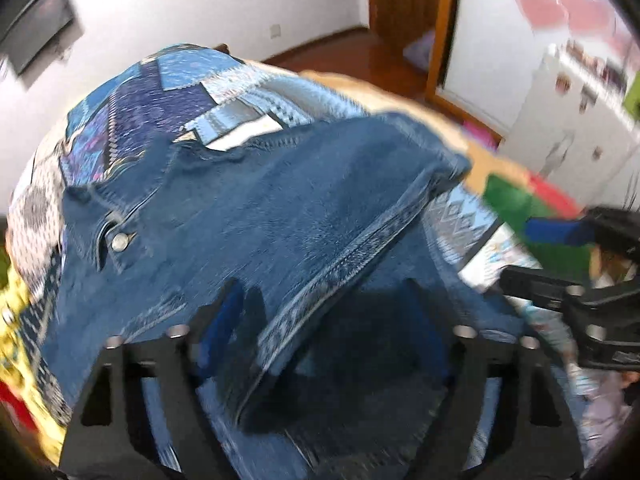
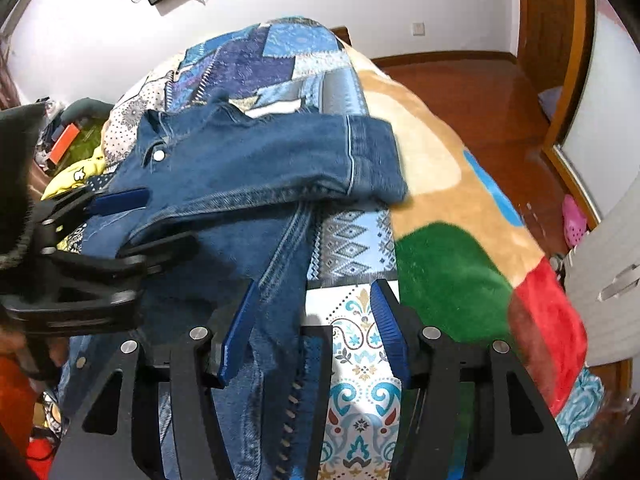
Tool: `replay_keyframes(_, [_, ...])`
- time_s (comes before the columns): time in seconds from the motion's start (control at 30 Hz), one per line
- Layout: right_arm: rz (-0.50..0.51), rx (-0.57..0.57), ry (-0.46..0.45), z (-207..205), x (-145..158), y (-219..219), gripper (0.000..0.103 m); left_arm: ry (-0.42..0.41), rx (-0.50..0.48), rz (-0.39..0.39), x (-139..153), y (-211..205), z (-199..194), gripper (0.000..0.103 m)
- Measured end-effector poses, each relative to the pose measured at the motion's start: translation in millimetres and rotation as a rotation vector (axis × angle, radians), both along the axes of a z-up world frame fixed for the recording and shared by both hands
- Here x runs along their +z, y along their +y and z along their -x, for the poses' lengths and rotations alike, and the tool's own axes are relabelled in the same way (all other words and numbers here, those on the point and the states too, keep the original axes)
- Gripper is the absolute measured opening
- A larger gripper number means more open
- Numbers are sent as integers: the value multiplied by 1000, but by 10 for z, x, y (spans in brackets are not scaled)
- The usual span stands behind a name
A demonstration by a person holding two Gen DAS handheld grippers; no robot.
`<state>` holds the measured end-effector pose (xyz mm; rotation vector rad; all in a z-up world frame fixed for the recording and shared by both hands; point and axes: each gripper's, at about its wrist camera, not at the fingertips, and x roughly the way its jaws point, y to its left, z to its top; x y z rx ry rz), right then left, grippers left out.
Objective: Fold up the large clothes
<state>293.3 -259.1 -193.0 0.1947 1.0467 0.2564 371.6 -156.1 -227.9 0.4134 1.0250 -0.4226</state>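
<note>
jeans [image 2: 248, 168] — part-folded on quilt [image 2: 276, 56]

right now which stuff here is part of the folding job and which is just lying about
Part of the job:
- blue denim jacket with metal snap buttons
- left hand-held gripper, jaws around a denim fold
- right hand-held gripper, open

Just lying about:
- blue patchwork bedspread
- tan, green and red fleece blanket
- yellow printed cloth

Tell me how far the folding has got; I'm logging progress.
Done: a sleeve lies folded across the denim jacket. In hand: the left tool reaches the jacket's left edge, grip unclear; the right tool is open. Left: remaining folds.
</note>
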Motion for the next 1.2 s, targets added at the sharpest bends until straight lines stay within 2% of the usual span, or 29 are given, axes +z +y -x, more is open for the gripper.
replay_keyframes(0.07, [-6, 3, 8, -27, -44, 8, 54, -11, -17, -29, -91, -61, -66, 60])
replay_keyframes(0.1, [-6, 8, 9, -39, -56, 20, 54, -23, -23, -24, -103, -72, -90, 57])
replay_keyframes(0.13, [-3, 14, 10, -52, -63, 39, 54, -27, -25, -14, -96, -78, -108, 49])
replay_keyframes(0.17, [0, 20, 8, -51, -69, 54, 54, -27, -22, 4, -73, -77, -127, 37])
replay_keyframes(0.23, [6, 34, 5, -70, -89, 82, 54, -30, -22, 77, 28, -31, -149, 24])
replay_keyframes(0.33, [27, 58, 11, -158, -124, 189, 54, -84, -6, 139, 221, 75, -172, 14])
replay_keyframes(0.5, [33, 66, 0, -298, -81, 318, 54, -137, 105, 235, 602, 561, -216, 13])
replay_keyframes(0.6, [59, 73, -10, -367, -66, 402, 54, -176, 184, 267, 758, 931, -171, 13])
replay_keyframes(0.73, [115, 95, 33, -439, -188, 505, 54, -189, 308, 297, 788, 1504, -18, 12])
replay_keyframes(0.8, [128, 100, 44, -434, -236, 529, 54, -165, 364, 287, 669, 1798, 75, 12])
replay_keyframes(0.9, [121, 101, 58, -413, -266, 529, 54, -73, 413, 306, 349, 2122, 238, 12])
replay_keyframes(0.97, [126, 99, 67, -395, -267, 528, 54, -28, 450, 293, 117, 2257, 338, 18])
replay_keyframes(1.03, [147, 96, 73, -381, -287, 546, 54, -4, 507, 265, -82, 2374, 425, 18])
replay_keyframes(1.07, [158, 95, 76, -369, -297, 556, 54, 7, 529, 263, -167, 2451, 469, 25])
replay_keyframes(1.17, [176, 95, 79, -356, -306, 572, 55, 27, 578, 368, -279, 2680, 585, 29])
replay_keyframes(1.2, [181, 95, 81, -356, -302, 577, 55, 24, 585, 375, -270, 2722, 610, 30])
